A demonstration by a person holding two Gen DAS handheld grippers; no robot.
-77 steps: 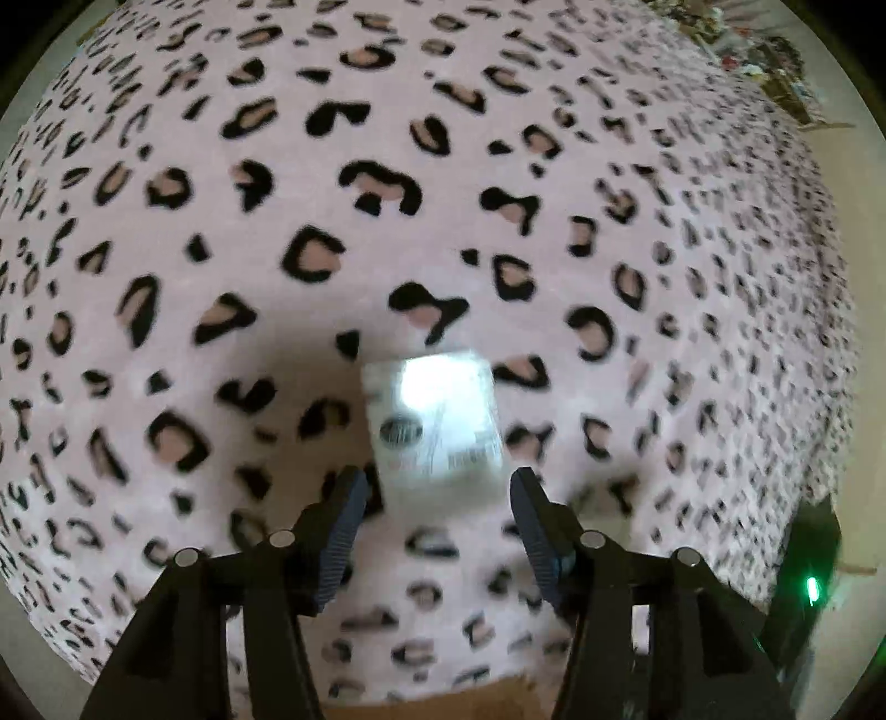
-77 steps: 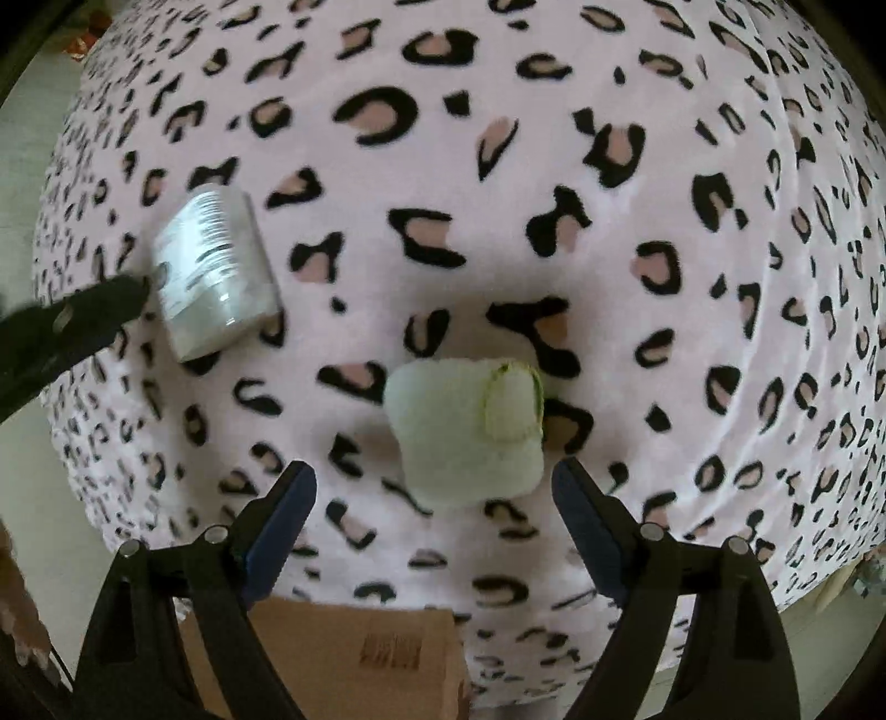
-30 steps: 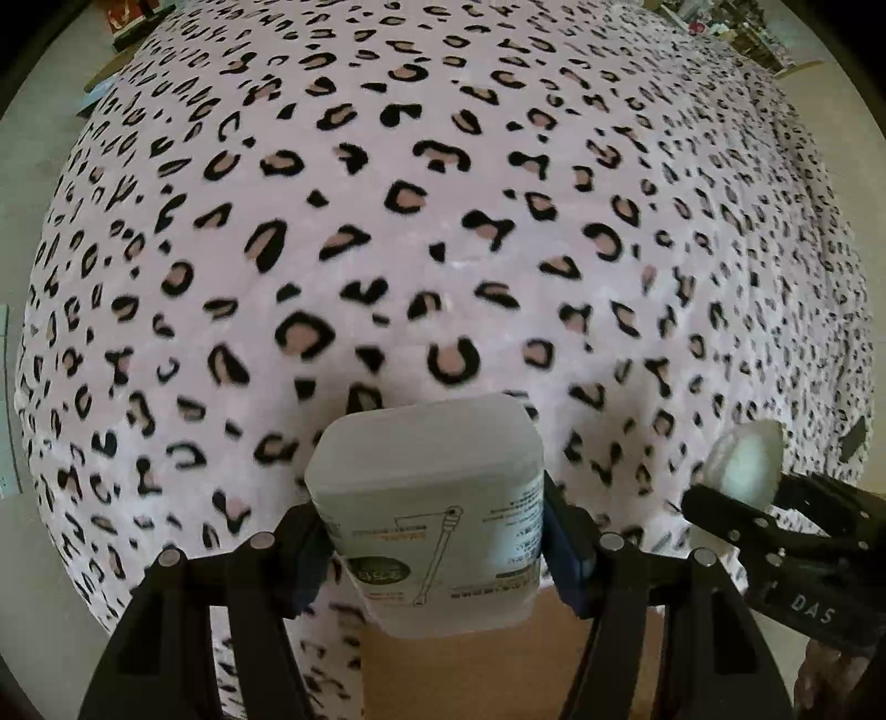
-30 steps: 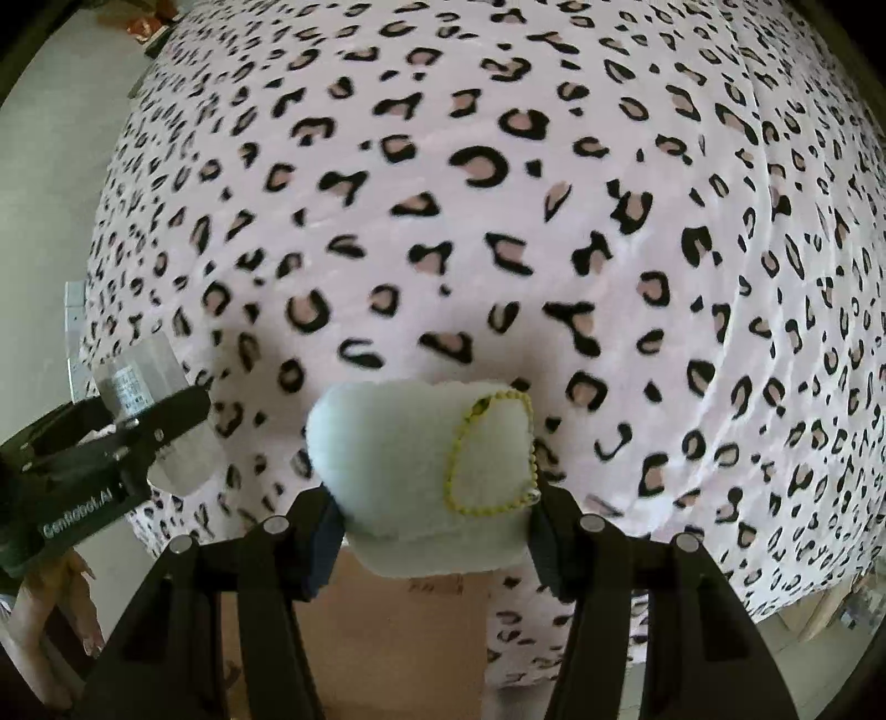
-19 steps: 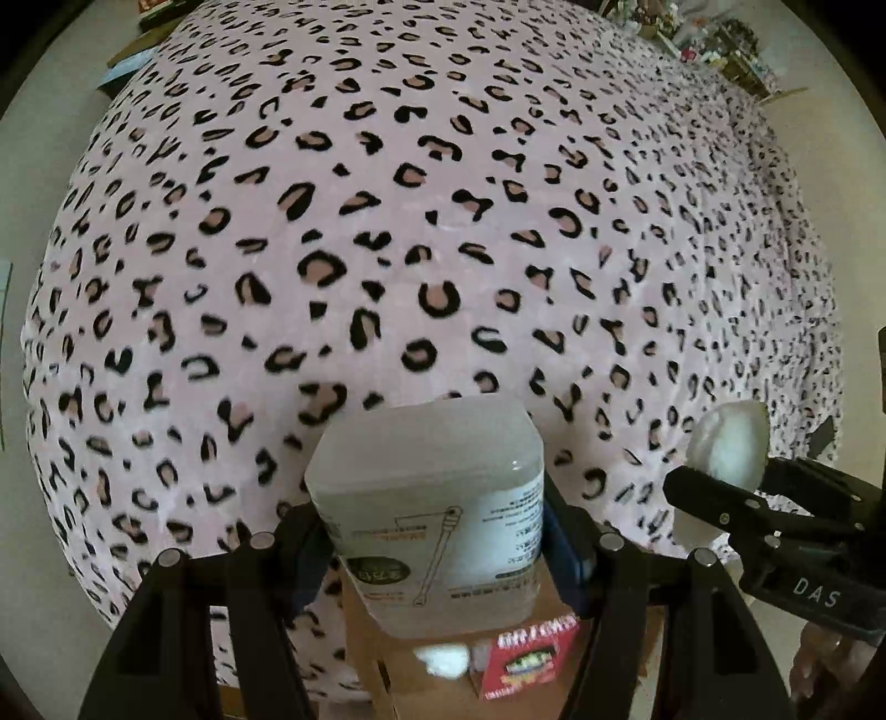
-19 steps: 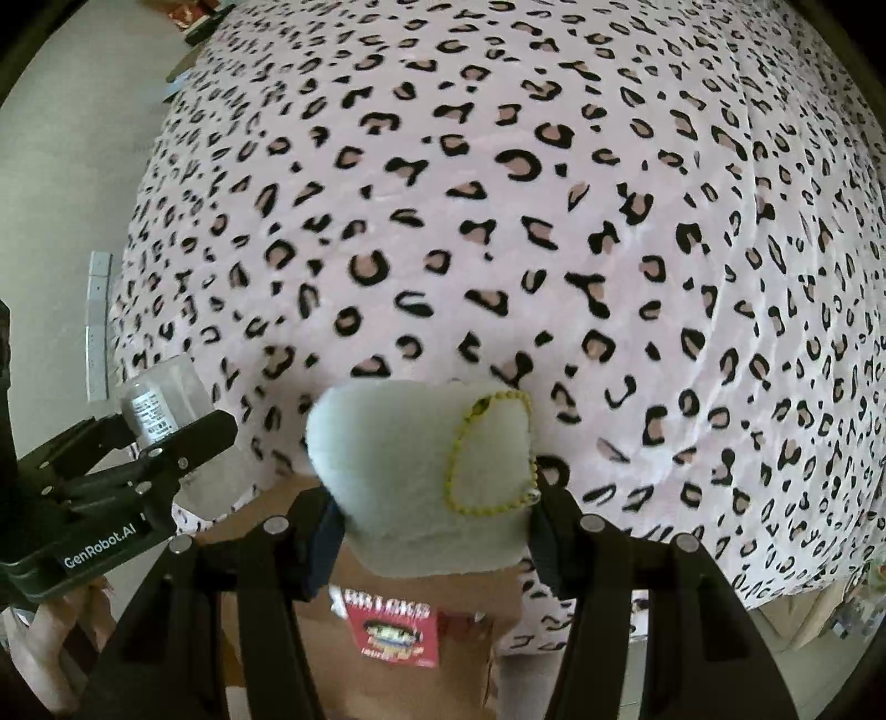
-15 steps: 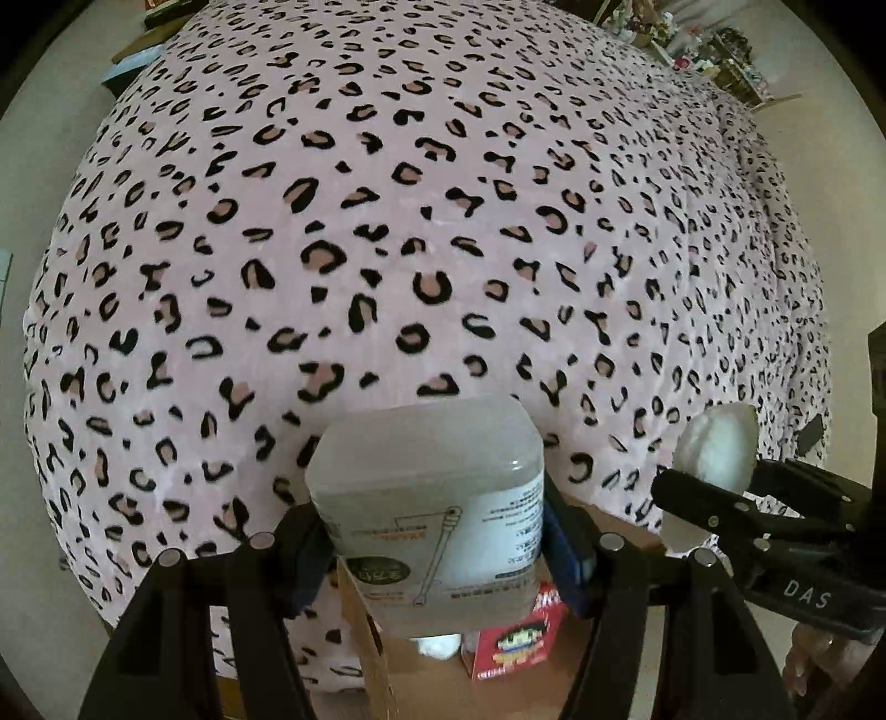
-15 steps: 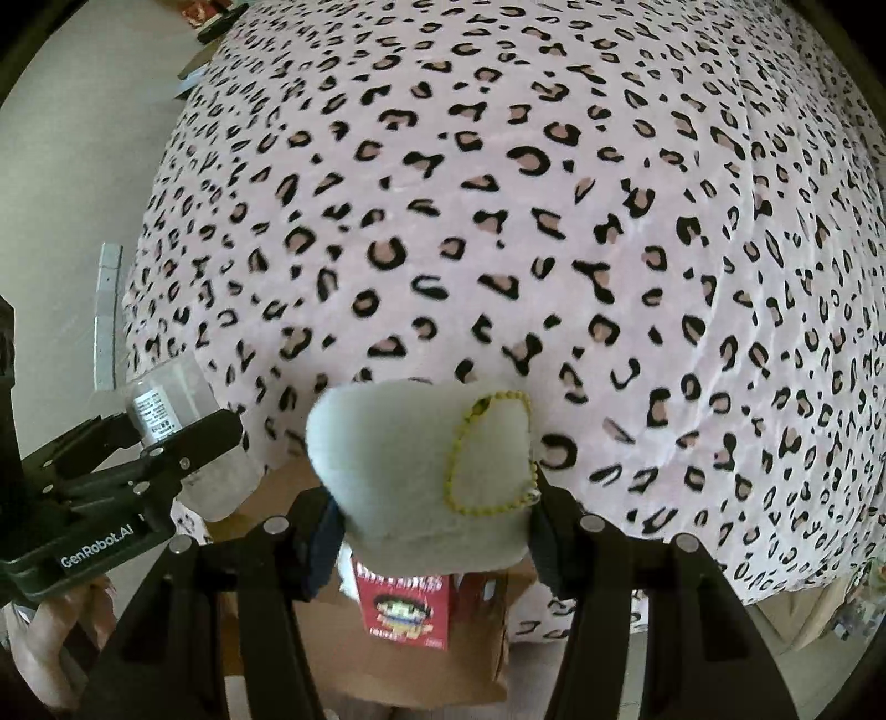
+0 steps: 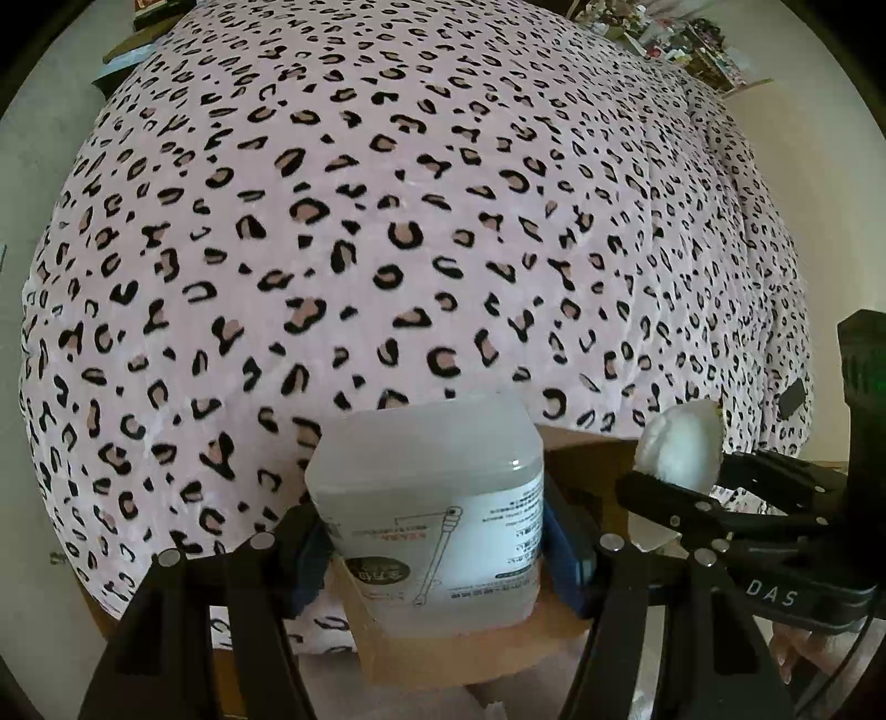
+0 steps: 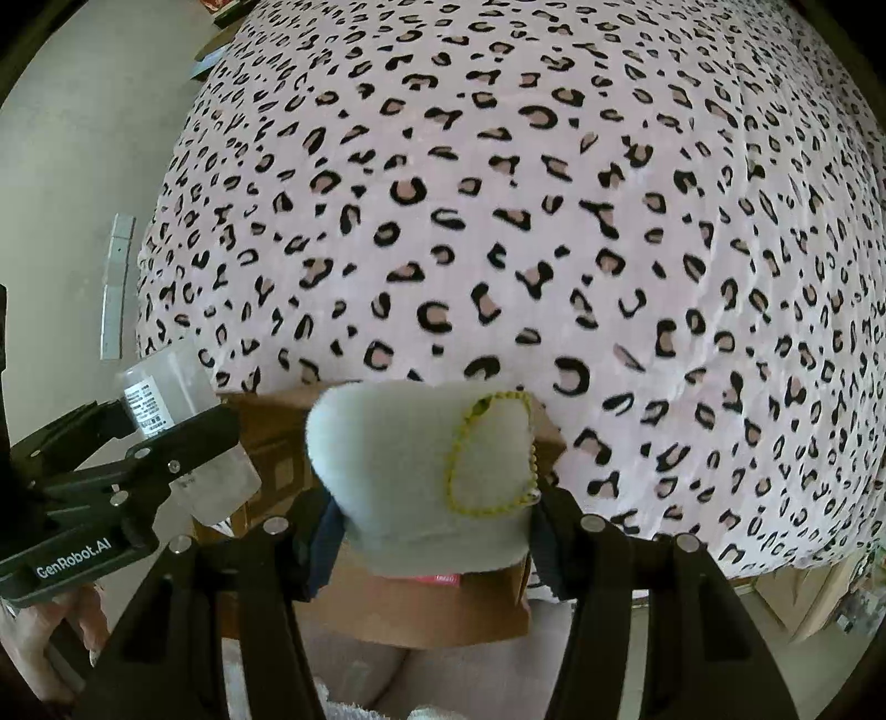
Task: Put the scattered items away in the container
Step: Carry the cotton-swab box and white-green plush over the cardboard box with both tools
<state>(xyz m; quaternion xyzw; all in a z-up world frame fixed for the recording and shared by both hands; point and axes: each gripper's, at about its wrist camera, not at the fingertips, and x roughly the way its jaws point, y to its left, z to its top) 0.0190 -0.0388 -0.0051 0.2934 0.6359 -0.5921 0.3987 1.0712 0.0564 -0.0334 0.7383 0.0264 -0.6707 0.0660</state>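
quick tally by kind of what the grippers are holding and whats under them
translucent cotton swab box: 1, in the left gripper
white plush pouch: 1, in the right gripper
cardboard box: 1, below both
total: 3

Leopard blanket [image 9: 421, 232] ahead of me.
It is pink with black and tan spots and fills most of both views. Pale floor [image 10: 72, 166] lies to its left, and blurred clutter [image 9: 681, 39] sits far right, beyond it.
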